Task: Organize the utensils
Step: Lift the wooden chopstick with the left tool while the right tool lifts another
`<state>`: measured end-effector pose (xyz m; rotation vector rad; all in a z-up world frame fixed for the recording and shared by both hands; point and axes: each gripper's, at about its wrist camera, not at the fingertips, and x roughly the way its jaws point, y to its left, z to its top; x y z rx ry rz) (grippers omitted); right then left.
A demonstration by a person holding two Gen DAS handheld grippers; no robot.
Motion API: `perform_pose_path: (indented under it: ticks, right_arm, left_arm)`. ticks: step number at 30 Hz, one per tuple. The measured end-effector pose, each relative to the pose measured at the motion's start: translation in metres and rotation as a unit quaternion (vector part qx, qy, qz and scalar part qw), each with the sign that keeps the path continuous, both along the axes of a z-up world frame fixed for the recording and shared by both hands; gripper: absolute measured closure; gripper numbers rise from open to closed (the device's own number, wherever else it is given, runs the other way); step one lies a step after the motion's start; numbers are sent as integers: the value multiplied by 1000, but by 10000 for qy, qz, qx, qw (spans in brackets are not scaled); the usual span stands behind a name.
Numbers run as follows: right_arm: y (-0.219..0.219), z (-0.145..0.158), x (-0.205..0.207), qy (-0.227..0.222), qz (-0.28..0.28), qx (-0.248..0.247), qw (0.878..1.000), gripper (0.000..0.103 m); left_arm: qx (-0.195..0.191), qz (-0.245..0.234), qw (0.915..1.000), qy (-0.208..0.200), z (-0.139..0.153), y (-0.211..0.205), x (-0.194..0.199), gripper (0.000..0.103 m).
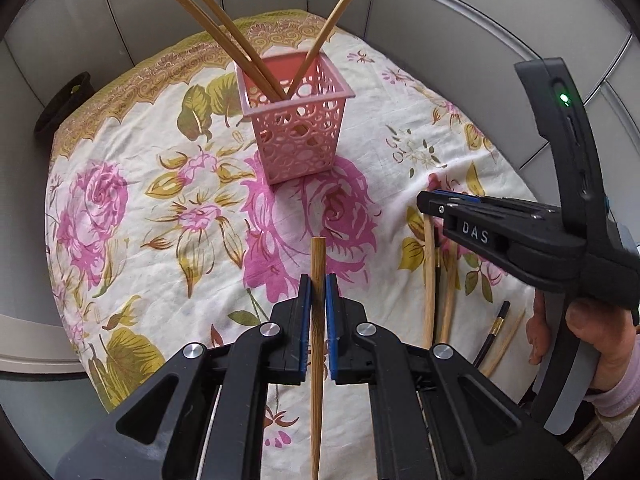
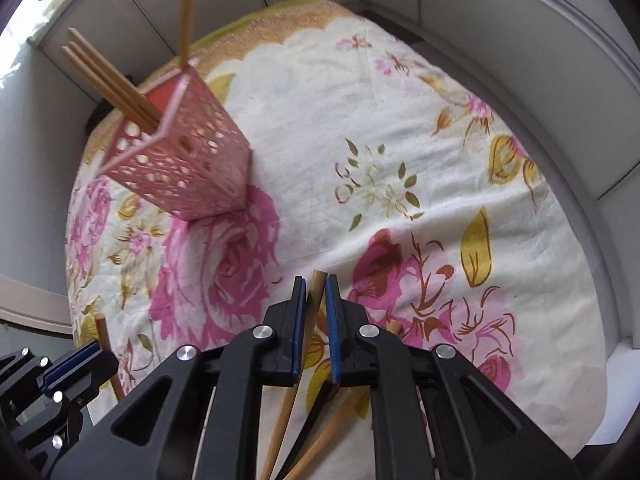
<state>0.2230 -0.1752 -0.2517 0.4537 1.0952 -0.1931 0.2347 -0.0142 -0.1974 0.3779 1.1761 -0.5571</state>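
Reading the scene from left to right, the pink perforated holder (image 1: 298, 120) stands upright on the floral cloth (image 1: 140, 208), already containing three bamboo chopsticks (image 1: 224, 36) that lean out of its open top. Ahead of the holder, the left gripper (image 1: 319, 300) is closed on a single bamboo chopstick (image 1: 317, 344), whose long axis runs straight along the fingers, blunt end forward and pointing toward the holder, tapered end back toward the camera. The holder lies directly ahead of this gripper and somewhat beyond it, so the left hand is judged the nearer and better aligned for the next deposit. Further right, the right gripper (image 2: 316, 304) appears narrowed onto another chopstick (image 2: 310, 320) at the loose pile (image 1: 444, 292) on the cloth; the right wrist view shows the pads close against the stick, though firm contact on both sides cannot be confirmed. From there the holder (image 2: 188, 160) lies well off to the upper left.
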Motion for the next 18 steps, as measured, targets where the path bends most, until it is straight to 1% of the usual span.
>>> perform_pose_path:
  ticks: [3,6,8,12,18]
  right_arm:
    - [19,35,-20,-676,206,-279,9971,93]
    - [35,68,-43,-1318,442,-620,9884,93]
    - [45,88,-53,-1647,591,-762,9816,93]
    - [51,120,-78,-2039,745,-899,9720,93]
    - [44,155,-100,-2344,682,-945,9651,94]
  left_arm:
    - [-245,75,9992,-303,24,5,-8,97]
    - [-516,124,9967,-610,50,12,-19,97]
    - [-680,92,9944,-803,65,14,-28,97]
    - [-877,80,9900,-1098,89,15,-44,97]
    - [-1243,107,9804,-1522,123,13,-57,97]
